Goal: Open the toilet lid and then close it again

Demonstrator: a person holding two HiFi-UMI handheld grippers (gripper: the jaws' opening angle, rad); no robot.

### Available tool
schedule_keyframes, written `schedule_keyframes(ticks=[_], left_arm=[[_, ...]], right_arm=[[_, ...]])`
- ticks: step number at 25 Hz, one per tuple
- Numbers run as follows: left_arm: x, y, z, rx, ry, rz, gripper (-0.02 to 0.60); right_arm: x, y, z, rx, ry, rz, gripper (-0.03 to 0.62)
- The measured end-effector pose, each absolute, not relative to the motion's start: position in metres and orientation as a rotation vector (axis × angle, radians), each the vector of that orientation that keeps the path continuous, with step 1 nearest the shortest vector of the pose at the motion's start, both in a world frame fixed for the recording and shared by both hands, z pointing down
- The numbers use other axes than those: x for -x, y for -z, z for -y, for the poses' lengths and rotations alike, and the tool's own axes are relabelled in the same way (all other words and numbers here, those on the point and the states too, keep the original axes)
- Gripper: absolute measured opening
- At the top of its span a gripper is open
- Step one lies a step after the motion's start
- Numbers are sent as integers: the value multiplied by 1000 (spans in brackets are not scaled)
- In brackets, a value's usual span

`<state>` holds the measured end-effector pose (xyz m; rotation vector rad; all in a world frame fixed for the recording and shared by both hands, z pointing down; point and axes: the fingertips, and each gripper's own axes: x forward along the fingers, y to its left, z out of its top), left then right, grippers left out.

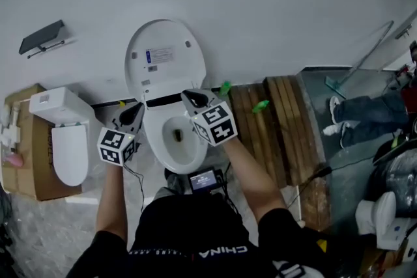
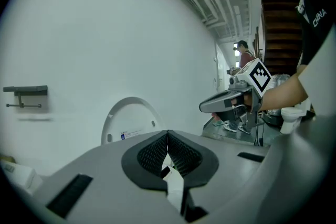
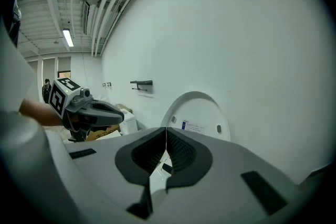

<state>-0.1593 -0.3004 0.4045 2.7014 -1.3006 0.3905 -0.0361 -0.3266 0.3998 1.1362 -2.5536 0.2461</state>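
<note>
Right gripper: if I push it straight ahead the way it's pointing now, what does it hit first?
Probably the raised toilet lid, near its lower left edge as the right gripper sees it, with the wall just behind. Depth is unclear, so this is a best guess.

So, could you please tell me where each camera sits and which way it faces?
Head view: on the head, steeply down at the raised lid; both forearms, left gripper, right gripper show.
Left gripper view: on that gripper, along its shut jaws toward the lid.
Right gripper view: likewise, from the other side.
Shared: both gripper views show lid and opposite gripper.
</note>
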Motion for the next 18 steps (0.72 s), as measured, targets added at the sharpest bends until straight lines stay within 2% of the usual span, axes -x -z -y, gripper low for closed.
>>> schedule_keyframes(ticks=[7, 18], left_arm=[[177, -414, 349, -2735, -427, 1221, 9], [149, -423, 393, -2683, -434, 1254, 9]], right_arm=[[54, -406, 367, -1176, -294, 2515, 14], [39, -406, 425, -1123, -217, 2528, 14]])
